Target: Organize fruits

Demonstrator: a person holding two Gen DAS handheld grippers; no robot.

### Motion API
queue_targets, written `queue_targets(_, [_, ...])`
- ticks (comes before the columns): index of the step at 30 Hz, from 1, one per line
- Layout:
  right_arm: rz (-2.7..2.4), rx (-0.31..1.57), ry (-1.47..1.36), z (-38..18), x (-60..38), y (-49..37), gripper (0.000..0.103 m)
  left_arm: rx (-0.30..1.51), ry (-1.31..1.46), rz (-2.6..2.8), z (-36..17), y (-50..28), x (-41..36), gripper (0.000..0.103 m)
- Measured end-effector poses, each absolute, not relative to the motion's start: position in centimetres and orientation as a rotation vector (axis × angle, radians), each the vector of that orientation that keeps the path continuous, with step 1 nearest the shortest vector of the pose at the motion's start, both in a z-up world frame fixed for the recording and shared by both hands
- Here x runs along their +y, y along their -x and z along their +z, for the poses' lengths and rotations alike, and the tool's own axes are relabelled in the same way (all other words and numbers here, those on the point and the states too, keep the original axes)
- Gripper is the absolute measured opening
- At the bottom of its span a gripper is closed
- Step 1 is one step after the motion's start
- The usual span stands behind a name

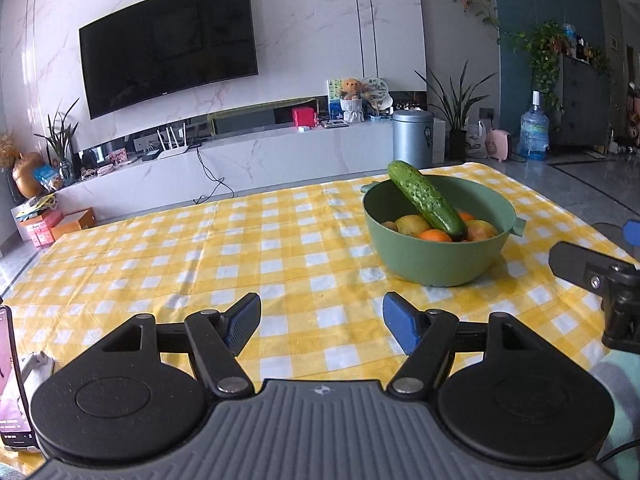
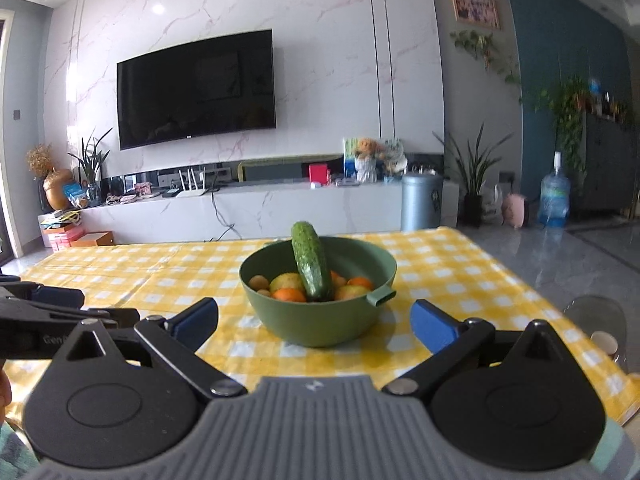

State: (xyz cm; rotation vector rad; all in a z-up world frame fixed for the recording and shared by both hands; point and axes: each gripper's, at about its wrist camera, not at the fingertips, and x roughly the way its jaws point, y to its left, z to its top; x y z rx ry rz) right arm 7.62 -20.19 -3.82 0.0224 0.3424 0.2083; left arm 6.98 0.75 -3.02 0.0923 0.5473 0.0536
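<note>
A: Where is the cucumber (image 1: 427, 200)?

B: In the green bowl (image 1: 432, 264), right of centre in the left wrist view. It leans on the far rim, on top of the other fruit.

A: Which way does it point?

B: In that view its long axis runs on a diagonal: the upper end sticks out over the rim toward the upper left, and the lower end is down among the fruit toward the lower right. In the right wrist view the cucumber (image 2: 311, 266) stands nearly upright in the frame, top tipped slightly left, in the middle of the bowl (image 2: 320, 320).

A: What lies under it?

B: Oranges (image 1: 435, 235) and yellowish fruit (image 1: 412, 224). I cannot tell exactly what kinds.

A: And the grippers?

B: The left gripper (image 1: 322, 322) is released, blue pads spread wide with only the yellow checked tablecloth (image 1: 240, 248) between them. The right gripper (image 2: 314, 322) is spread too, gripping nothing; the bowl shows between its fingers, but beyond the tips and apart from them.

A: Do they see each other?

B: Yes. Part of the right gripper sits at the right edge of the left view, and the left one at the left edge of the right view.
</note>
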Motion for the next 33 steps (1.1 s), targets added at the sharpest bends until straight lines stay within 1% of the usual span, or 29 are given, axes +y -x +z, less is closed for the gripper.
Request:
queue_targets(4, [0.202, 0.364, -0.020, -4.0, -20.0, -8.0, 0.099, 0.564, -0.091, 0.047, -3.4, -6.8, 0.9, 0.086])
queue_targets(13, [0.204, 0.384, 0.029, -4.2, -19.0, -8.2, 0.099, 0.590, -0.091, 0.035, -3.6, -6.9, 1.0, 0.087])
queue_targets(33, [0.203, 0.385, 0.029, -4.3, -19.0, -8.1, 0.099, 0.598, -0.086, 0.041, -3.7, -7.1, 1.1, 0.087])
